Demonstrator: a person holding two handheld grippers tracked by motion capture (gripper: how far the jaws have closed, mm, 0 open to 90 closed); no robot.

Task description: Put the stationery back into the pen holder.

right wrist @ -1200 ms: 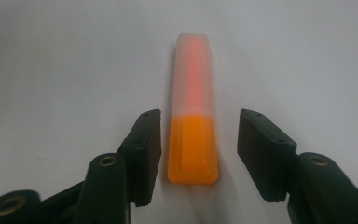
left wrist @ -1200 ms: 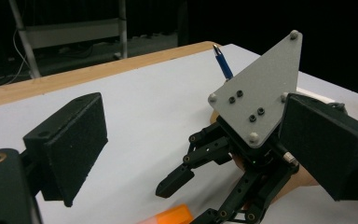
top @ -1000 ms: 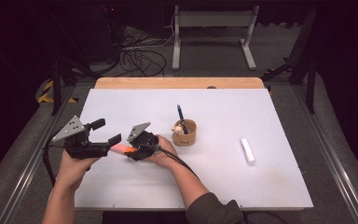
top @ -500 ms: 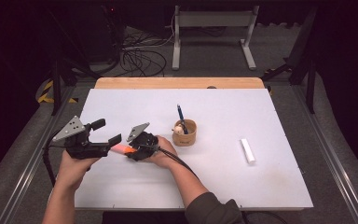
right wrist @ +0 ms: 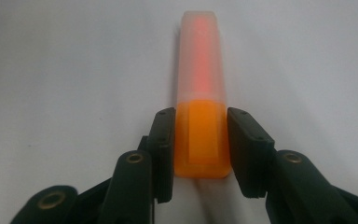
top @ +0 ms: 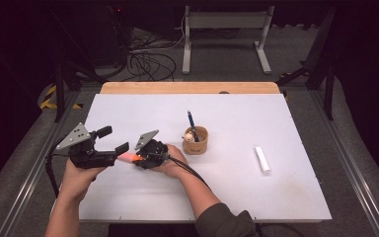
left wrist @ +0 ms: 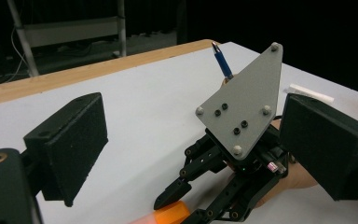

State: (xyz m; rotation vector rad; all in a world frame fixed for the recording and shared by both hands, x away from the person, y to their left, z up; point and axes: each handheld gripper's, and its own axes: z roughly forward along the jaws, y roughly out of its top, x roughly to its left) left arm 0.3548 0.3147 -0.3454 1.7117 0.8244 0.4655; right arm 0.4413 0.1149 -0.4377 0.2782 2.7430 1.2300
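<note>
Orange highlighter [right wrist: 201,135] lies level between jaws of my right hand-held gripper [right wrist: 201,144]; jaws have just been closing, pads now pressing its orange body from both sides, translucent cap [right wrist: 201,56] projecting past jaw tips. My left hand-held gripper [top: 114,139] stands open, nothing held, just beyond cap end. Highlighter sits low over white bench [top: 237,187], left of wooden cup [top: 196,140] holding blue pen [top: 191,120].

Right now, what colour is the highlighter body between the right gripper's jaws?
Orange, with a frosted translucent cap; the highlighter shows best in the right gripper view.
</note>
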